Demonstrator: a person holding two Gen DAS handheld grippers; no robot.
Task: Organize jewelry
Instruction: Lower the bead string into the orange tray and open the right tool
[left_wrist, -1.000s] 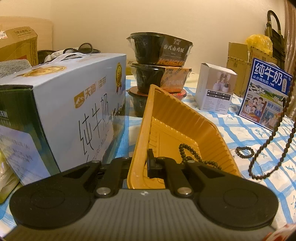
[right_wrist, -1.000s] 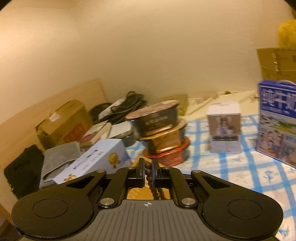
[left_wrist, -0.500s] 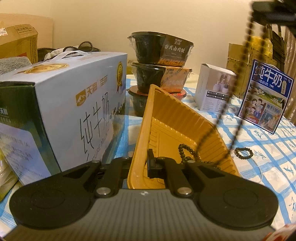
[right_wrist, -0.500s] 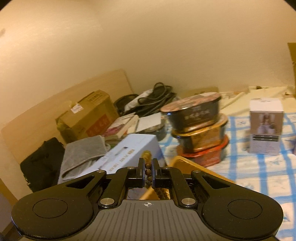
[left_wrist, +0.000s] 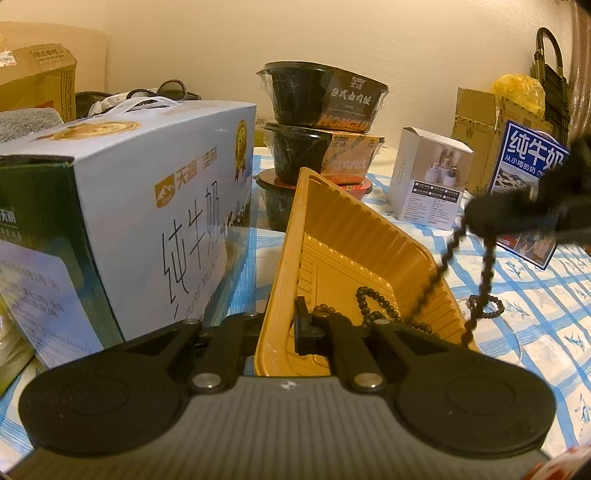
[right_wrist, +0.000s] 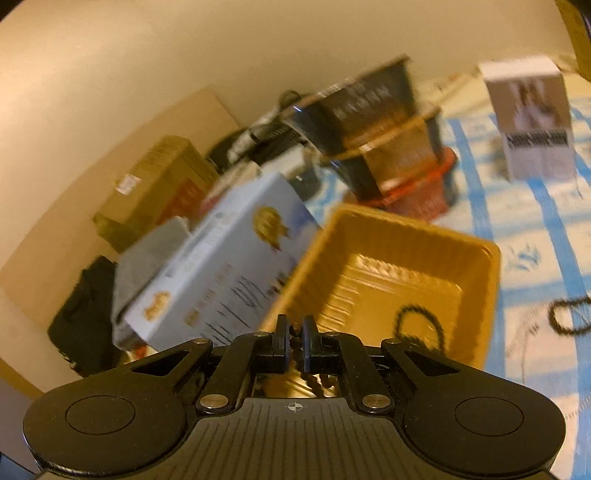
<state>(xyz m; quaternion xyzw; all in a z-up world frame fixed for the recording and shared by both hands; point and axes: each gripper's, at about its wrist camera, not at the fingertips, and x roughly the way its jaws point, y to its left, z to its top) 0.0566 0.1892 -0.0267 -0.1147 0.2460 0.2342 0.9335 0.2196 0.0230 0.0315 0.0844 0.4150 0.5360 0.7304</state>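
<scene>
Checked tablecloth (left_wrist: 535, 295) bears a gold tray (left_wrist: 347, 254) holding dark beads (left_wrist: 373, 306); right gripper (right_wrist: 294, 334) clamps a bead string (left_wrist: 487, 280).

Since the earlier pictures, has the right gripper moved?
Yes. In the left wrist view the right gripper has come down: before it was near the top edge, above the blue milk box; now it hangs level with it, beside the yellow tray.
</scene>
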